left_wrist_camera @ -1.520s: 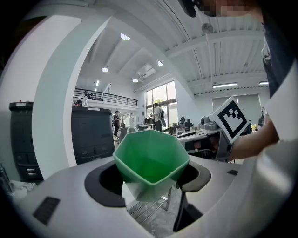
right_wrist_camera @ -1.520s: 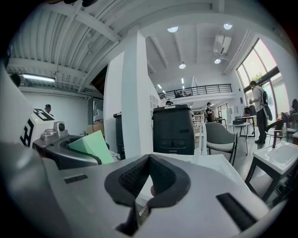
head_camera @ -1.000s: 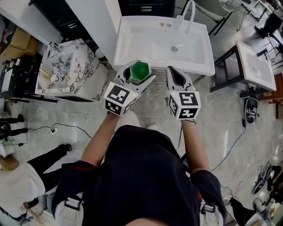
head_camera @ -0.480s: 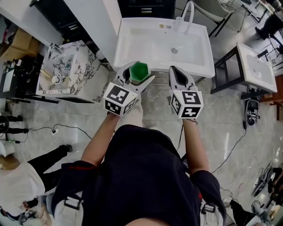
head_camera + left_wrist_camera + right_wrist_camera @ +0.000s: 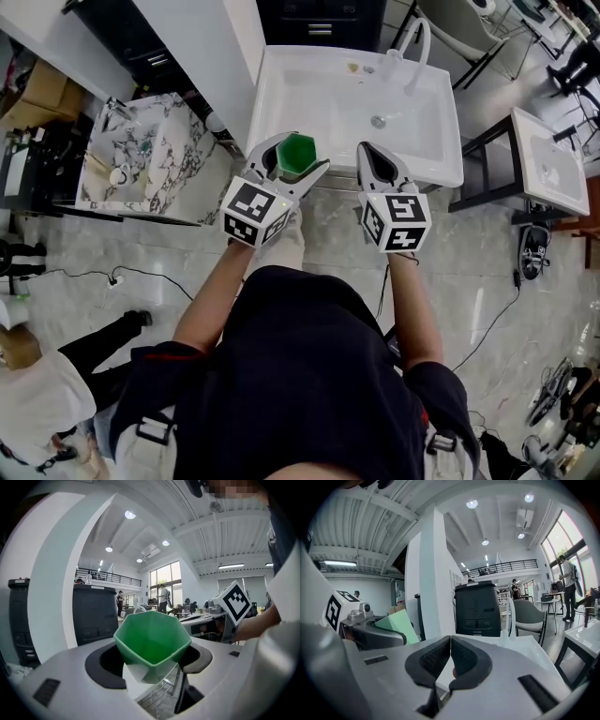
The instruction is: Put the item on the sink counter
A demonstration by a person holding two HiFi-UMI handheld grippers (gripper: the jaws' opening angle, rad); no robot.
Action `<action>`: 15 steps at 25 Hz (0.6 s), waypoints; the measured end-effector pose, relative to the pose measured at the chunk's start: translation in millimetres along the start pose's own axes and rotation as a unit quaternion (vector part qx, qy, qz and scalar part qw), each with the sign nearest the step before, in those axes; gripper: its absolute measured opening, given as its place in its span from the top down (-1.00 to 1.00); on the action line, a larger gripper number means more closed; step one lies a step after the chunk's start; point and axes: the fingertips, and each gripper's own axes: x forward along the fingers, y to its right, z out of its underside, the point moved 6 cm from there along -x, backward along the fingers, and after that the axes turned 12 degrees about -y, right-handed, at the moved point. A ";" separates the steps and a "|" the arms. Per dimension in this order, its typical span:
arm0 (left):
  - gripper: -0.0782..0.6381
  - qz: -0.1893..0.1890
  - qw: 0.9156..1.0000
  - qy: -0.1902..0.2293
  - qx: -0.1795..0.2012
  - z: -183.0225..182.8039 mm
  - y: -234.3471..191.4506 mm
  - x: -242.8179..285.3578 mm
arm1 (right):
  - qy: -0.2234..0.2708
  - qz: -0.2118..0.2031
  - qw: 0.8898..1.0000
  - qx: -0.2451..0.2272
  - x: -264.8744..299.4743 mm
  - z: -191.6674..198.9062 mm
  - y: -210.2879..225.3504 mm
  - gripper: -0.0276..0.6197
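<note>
Left tool (image 5: 297, 156) clamps a green cup (image 5: 296, 148) – right tool (image 5: 370, 150) clenched (empty) – beside the sink (image 5: 309, 94)

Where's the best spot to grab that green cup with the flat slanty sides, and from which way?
Grab the green faceted plastic cup by two opposite side walls just under its rim, coming in level from the side, the way the left gripper holds it. It stands upright, mouth up, and narrows downward, so the flat facets probably give the jaws firm faces to squeeze.
</note>
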 end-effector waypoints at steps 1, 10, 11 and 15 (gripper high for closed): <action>-0.09 0.000 1.000 -0.001 -0.001 -1.3 -6.4 3.5 | -0.001 -0.001 1.000 0.000 6.7 -3.3 1.4 0.81; -0.09 0.007 1.000 -0.017 -0.010 -9.2 -63.6 51.6 | -0.010 0.002 1.000 0.004 69.4 -27.8 27.1 0.81; -0.09 0.009 1.000 -0.019 -0.011 -10.4 -69.7 57.4 | -0.012 0.003 1.000 0.006 76.1 -30.8 30.9 0.81; -0.09 0.020 0.999 -0.027 -0.015 -14.0 -95.6 79.1 | -0.020 0.010 1.000 0.013 102.8 -41.4 43.2 0.81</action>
